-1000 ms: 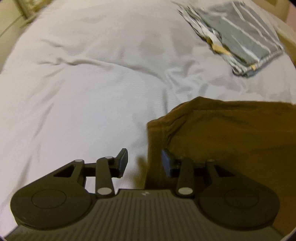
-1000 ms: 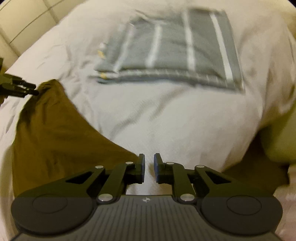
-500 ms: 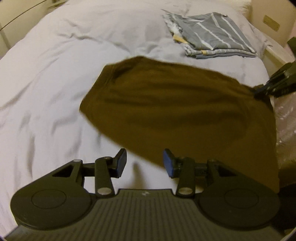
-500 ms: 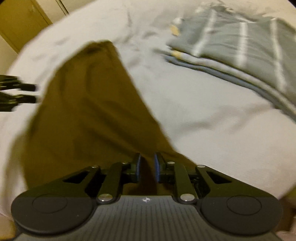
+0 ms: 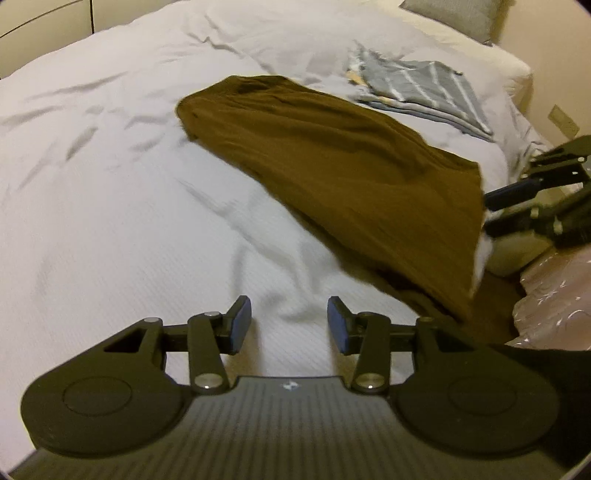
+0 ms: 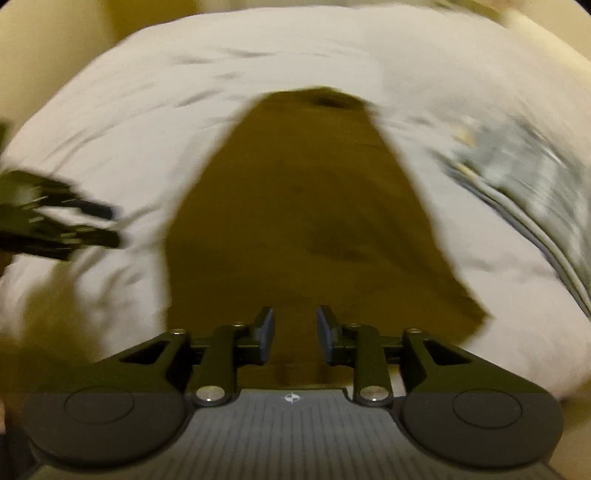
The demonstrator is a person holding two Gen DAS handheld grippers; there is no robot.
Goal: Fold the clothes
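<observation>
A brown garment (image 5: pixel 332 162) lies stretched across the white bed (image 5: pixel 110 184), its near end hanging over the bed's edge. It also fills the middle of the blurred right wrist view (image 6: pixel 295 206). My left gripper (image 5: pixel 290 323) is open and empty over bare sheet, left of the garment. My right gripper (image 6: pixel 294 334) is open, its fingers just above the garment's near end. It shows from the side in the left wrist view (image 5: pixel 491 206), at the garment's right edge. The left gripper shows blurred in the right wrist view (image 6: pixel 107 225).
A folded grey striped pile (image 5: pixel 417 92) lies at the bed's far right, also in the right wrist view (image 6: pixel 524 173). A grey pillow (image 5: pixel 454 13) sits at the head. A plastic-wrapped bundle (image 5: pixel 554 302) lies beside the bed on the right.
My right gripper was shut on the garment's edge and has opened, letting it go. Both grippers pulled back toward the bed's edge; the garment now lies stretched out.
</observation>
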